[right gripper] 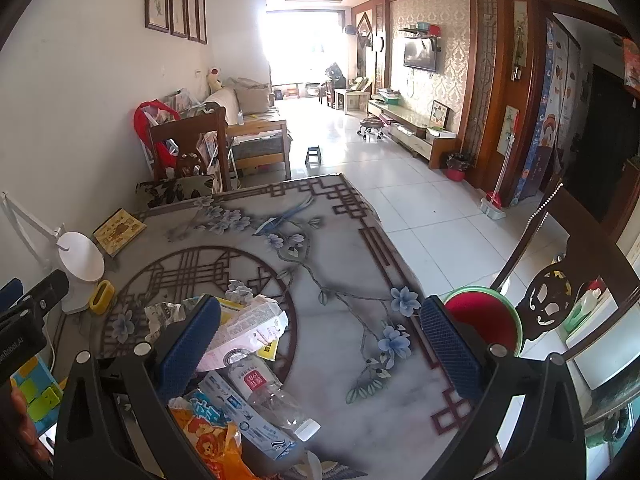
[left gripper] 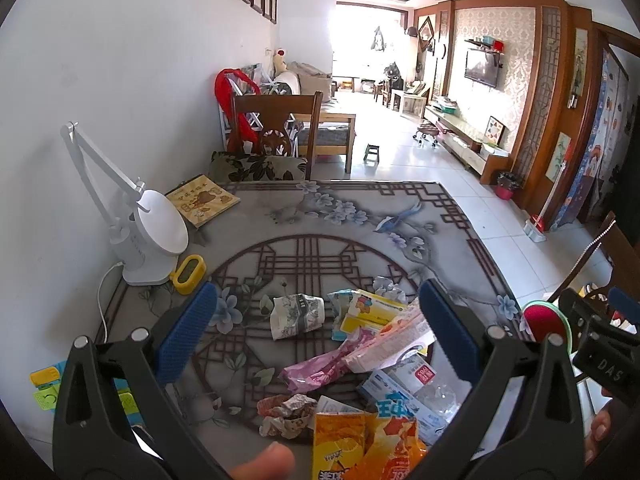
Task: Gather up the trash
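A heap of trash lies on the patterned table (left gripper: 312,216): a crumpled paper cup (left gripper: 296,314), a yellow carton (left gripper: 374,308), a pink wrapper (left gripper: 320,372), orange snack bags (left gripper: 360,444), a crumpled brown wrapper (left gripper: 286,414) and a clear plastic bottle (right gripper: 272,394). My left gripper (left gripper: 316,334) is open above the heap, holding nothing. My right gripper (right gripper: 320,346) is open to the right of the heap, over bare table (right gripper: 340,380), empty. The orange bags (right gripper: 208,440) and a pink-white carton (right gripper: 248,330) show by its left finger.
A white desk lamp (left gripper: 148,236), a yellow timer (left gripper: 188,274) and a booklet (left gripper: 202,204) stand at the table's left. Coloured blocks (left gripper: 46,388) lie at the near left. A red bin (right gripper: 484,318) stands off the table's right edge beside a wooden chair (right gripper: 560,292). Another chair (left gripper: 276,136) is at the far side.
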A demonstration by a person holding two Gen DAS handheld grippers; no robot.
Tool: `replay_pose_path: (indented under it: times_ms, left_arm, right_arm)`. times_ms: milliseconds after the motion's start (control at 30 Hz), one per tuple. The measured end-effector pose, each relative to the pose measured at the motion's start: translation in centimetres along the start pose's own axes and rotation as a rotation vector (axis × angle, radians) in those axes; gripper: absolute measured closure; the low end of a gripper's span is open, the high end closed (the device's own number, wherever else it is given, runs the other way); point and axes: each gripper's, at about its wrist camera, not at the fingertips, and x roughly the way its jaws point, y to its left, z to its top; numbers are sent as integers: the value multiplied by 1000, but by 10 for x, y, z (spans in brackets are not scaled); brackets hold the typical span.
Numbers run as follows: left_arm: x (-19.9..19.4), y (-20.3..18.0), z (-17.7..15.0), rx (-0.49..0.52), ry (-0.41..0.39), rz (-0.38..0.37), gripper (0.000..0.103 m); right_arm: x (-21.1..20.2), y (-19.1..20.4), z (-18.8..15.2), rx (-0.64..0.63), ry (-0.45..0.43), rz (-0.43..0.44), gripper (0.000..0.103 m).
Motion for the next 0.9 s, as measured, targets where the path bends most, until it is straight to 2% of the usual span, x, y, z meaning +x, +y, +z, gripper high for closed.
replay_pose_path:
  times_ms: [600,700,900]
  left_arm:
    - [8,2,-1,-6,10,3,4]
    - [10,5,-3,-25,10,-20,4]
    - [14,11,-2,-47,21,-16,4]
  right_arm:
    - [9,4,2,-1,18,-4,7]
    - [11,3,1,1,24,-8,7]
    - [13,2,0,-1,31,-7,7]
